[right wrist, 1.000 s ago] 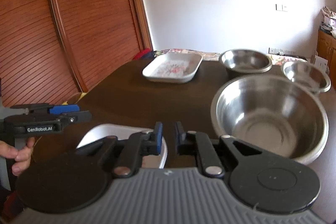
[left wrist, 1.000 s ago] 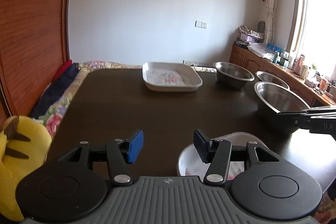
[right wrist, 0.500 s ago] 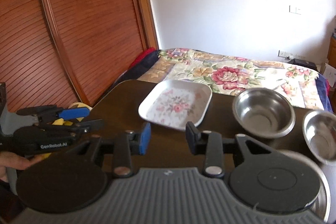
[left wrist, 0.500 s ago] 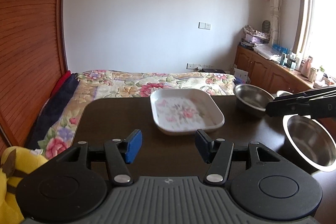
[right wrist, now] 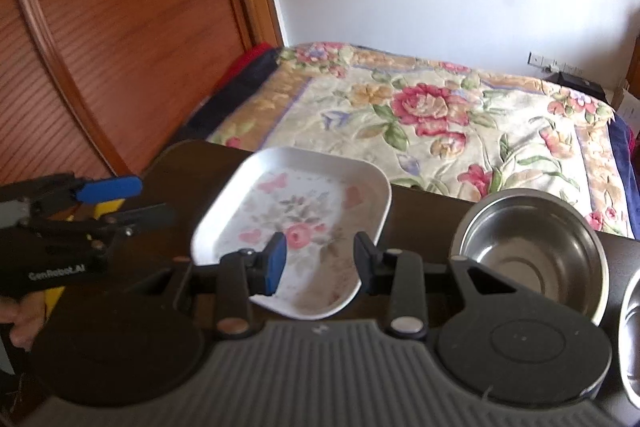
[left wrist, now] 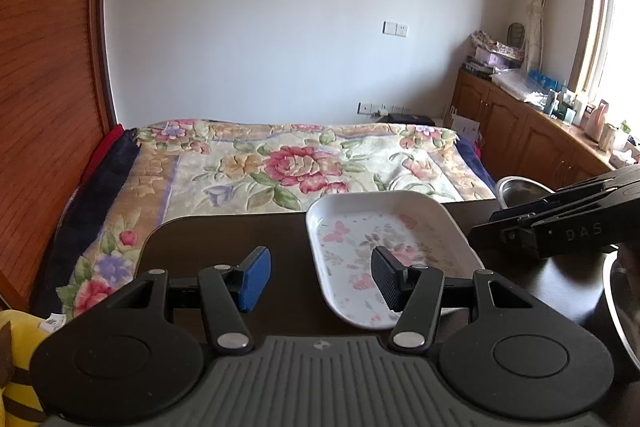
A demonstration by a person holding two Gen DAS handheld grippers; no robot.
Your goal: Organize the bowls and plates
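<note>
Dark wooden table [left wrist: 248, 239] before a floral bedspread [left wrist: 280, 163]; from left wrist, left gripper [left wrist: 318, 277] spread wide, empty, floral white tray [left wrist: 384, 247] at 1 o'clock beyond the right pad; from right wrist, right gripper [right wrist: 318, 261] spread, empty, over tray [right wrist: 296, 211]; steel bowl [right wrist: 528, 251] at 3 o'clock.

Dark table [right wrist: 420, 203]: floral tray [right wrist: 296, 223], steel bowl [right wrist: 532, 251].

Glossy white tray [right wrist: 304, 187] — shiny steel bowl [right wrist: 532, 251].
</note>
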